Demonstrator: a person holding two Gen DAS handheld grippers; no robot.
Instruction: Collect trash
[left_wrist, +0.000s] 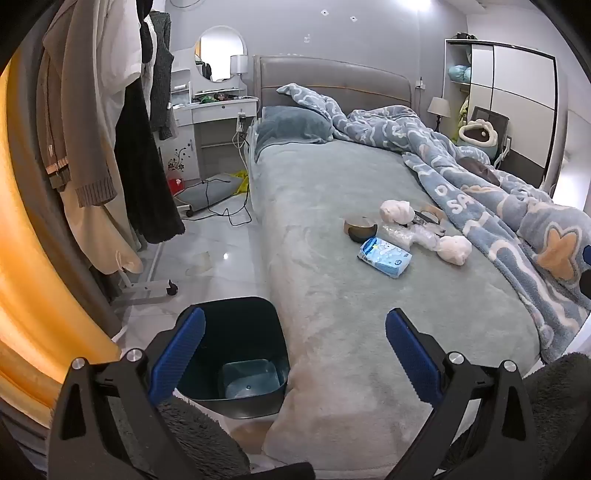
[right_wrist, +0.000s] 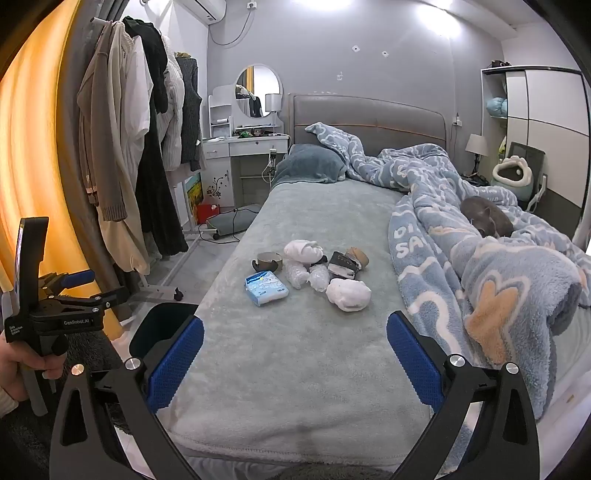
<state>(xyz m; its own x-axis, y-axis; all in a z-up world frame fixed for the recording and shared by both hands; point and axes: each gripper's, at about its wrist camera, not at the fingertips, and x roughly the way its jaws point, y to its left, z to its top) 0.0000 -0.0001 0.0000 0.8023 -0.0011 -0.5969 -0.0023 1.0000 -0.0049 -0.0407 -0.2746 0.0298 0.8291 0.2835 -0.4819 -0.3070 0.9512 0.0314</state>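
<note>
A pile of trash lies mid-bed: a blue tissue pack (right_wrist: 266, 288) (left_wrist: 384, 256), two white wads (right_wrist: 349, 294) (right_wrist: 303, 250), crumpled clear plastic (right_wrist: 308, 275), a dark bowl (right_wrist: 266, 261), a tape roll (right_wrist: 358, 256) and a dark packet (right_wrist: 342, 265). A dark bin (left_wrist: 236, 354) (right_wrist: 162, 326) stands on the floor at the bed's left foot corner. My left gripper (left_wrist: 295, 356) is open and empty above the bin and bed corner. My right gripper (right_wrist: 295, 360) is open and empty over the foot of the bed, short of the pile. The left gripper also shows in the right wrist view (right_wrist: 74, 288).
A rumpled blue duvet (right_wrist: 480, 258) covers the bed's right side with a grey cat (right_wrist: 487, 219) on it. A clothes rack (right_wrist: 140, 155) stands left on a wheeled base. A dressing table (right_wrist: 247, 144) is at the back; cables lie on the floor (left_wrist: 221, 206).
</note>
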